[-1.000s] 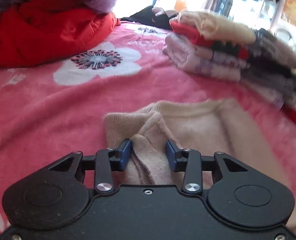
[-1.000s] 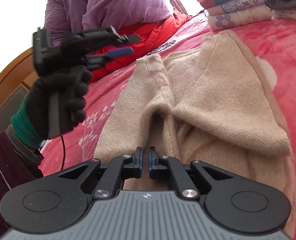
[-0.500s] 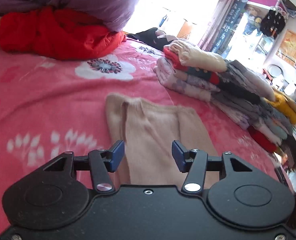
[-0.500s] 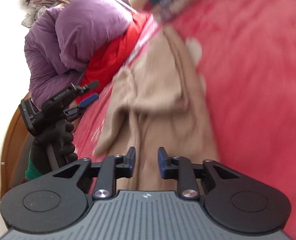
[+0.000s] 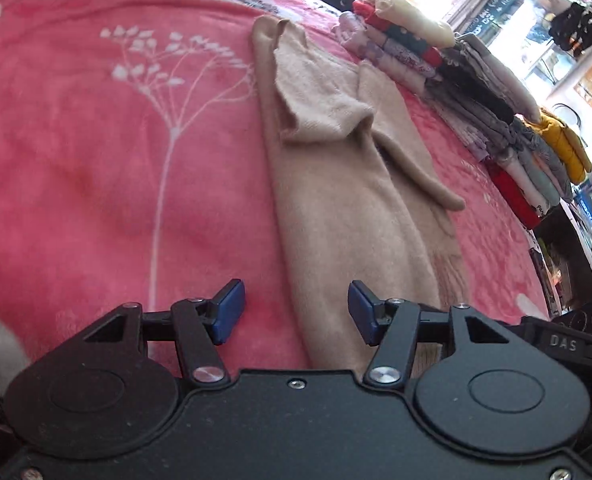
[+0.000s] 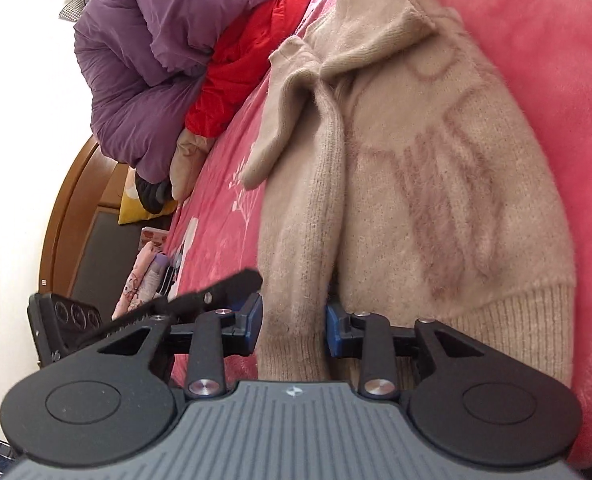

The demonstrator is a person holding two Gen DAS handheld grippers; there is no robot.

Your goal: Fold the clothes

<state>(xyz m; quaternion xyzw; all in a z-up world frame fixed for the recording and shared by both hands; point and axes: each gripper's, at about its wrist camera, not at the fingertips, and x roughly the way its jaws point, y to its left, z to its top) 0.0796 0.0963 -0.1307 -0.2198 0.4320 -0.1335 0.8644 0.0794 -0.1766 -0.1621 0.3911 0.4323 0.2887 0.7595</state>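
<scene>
Beige sweater (image 5: pixel 347 200) flat on pink floral blanket (image 5: pixel 96 140), left gripper (image 5: pixel 296 312) jaws parted, empty, right gripper (image 6: pixel 294 322) jaws opening, sleeve cuff (image 6: pixel 292 344) loose between them

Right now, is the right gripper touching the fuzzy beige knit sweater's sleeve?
Cannot tell. In the right wrist view the sleeve runs between the right gripper's opening jaws, filling most of the gap, but contact with either blue pad isn't plain.

The left gripper (image 5: pixel 294 312) tilts downward with jaws apart, and the right gripper (image 6: pixel 294 326) is opening, both empty.
</scene>
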